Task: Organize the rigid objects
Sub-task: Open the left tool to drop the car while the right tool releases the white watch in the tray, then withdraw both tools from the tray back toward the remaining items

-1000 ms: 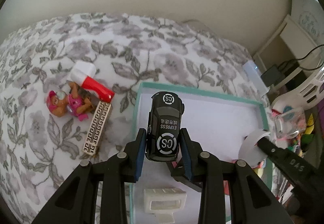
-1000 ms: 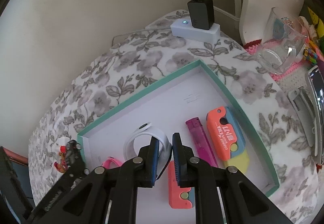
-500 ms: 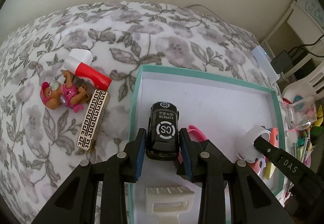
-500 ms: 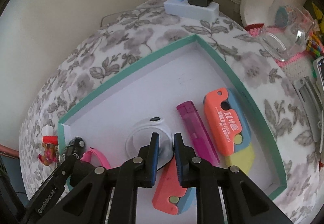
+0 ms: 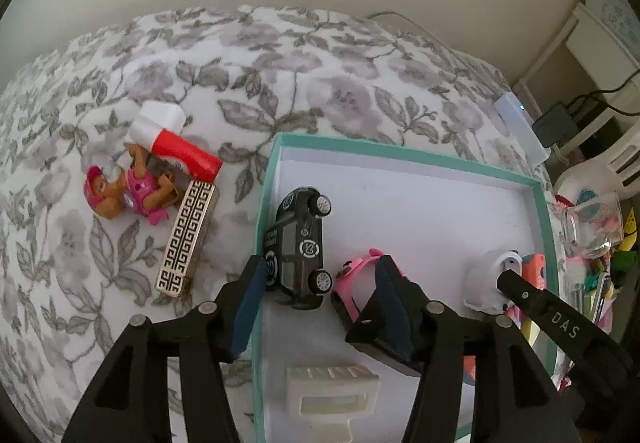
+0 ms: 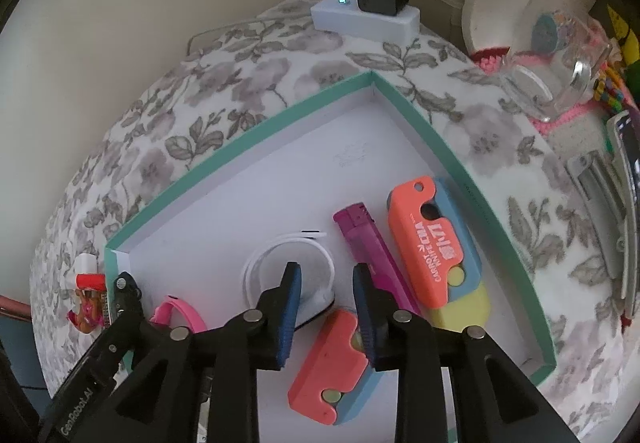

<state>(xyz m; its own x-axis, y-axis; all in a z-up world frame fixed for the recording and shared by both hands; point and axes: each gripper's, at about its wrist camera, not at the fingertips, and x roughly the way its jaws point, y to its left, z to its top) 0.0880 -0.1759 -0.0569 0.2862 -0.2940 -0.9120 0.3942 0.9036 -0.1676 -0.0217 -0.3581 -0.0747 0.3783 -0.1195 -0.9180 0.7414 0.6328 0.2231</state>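
Inside the teal box (image 5: 545,227), hard against its left wall, the black toy car (image 5: 300,243) lies tipped on its side, long axis running away between the opening, non-gripping jaws of the left gripper (image 5: 320,287), while the right gripper (image 6: 326,283) likewise opens, holding nothing, over the white ring (image 6: 288,259).

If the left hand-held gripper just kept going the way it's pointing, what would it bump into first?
Most likely the black toy car, lying on its side inside the teal box between the opening jaws of the left hand-held gripper. The pink band sits near the right finger; depth is hard to judge.
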